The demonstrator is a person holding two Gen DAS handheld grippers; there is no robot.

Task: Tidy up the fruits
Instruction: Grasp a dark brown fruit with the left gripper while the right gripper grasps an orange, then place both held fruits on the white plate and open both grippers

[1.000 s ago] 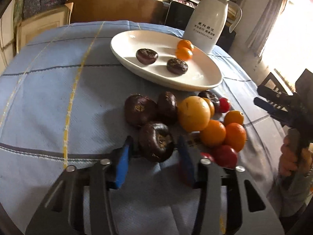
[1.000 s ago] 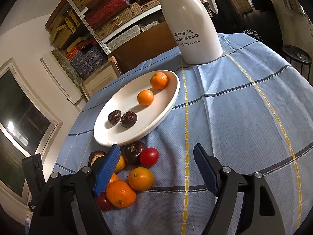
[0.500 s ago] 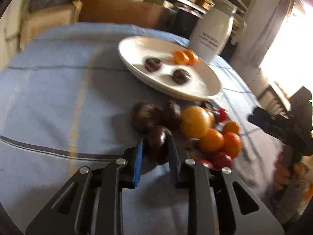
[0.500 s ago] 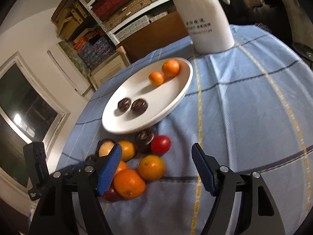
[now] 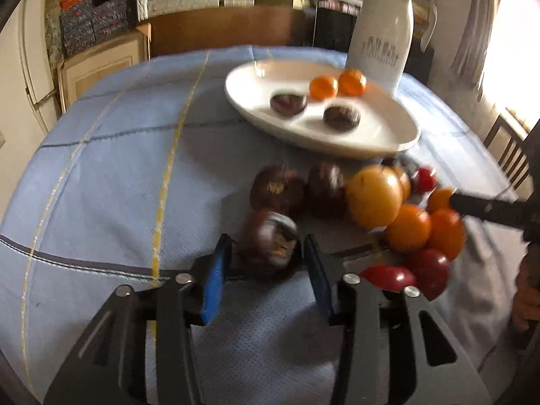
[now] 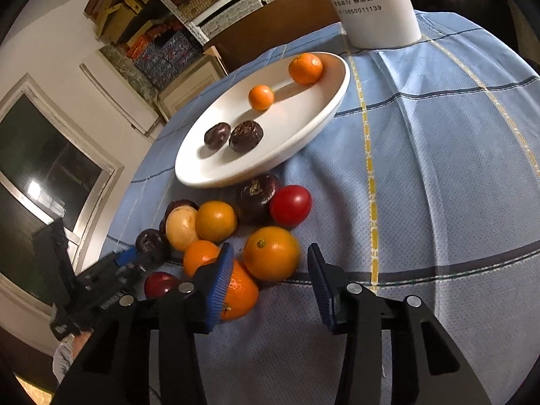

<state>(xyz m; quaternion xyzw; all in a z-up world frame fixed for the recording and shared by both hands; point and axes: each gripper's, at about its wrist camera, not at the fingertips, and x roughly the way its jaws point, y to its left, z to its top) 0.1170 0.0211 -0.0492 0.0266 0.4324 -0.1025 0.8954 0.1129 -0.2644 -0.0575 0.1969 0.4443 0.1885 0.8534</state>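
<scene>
Now our left tongs [image 5: 266, 263] are opening, their pads apart again around the dark fruit [image 5: 270, 241], which they pinched a moment ago. Our right tongs [image 6: 270, 265], closing, have narrowed around an orange [image 6: 271, 253], not yet pressing it. The white plate [image 6: 216, 175] holds two oranges and two dark fruits. Loose fruit crowds the desk [image 6: 438, 168] beside it; a white jug [image 6: 374, 10] stands behind.

White jug [image 6: 378, 3] reads "15850011139" under Chinese characters.
</scene>
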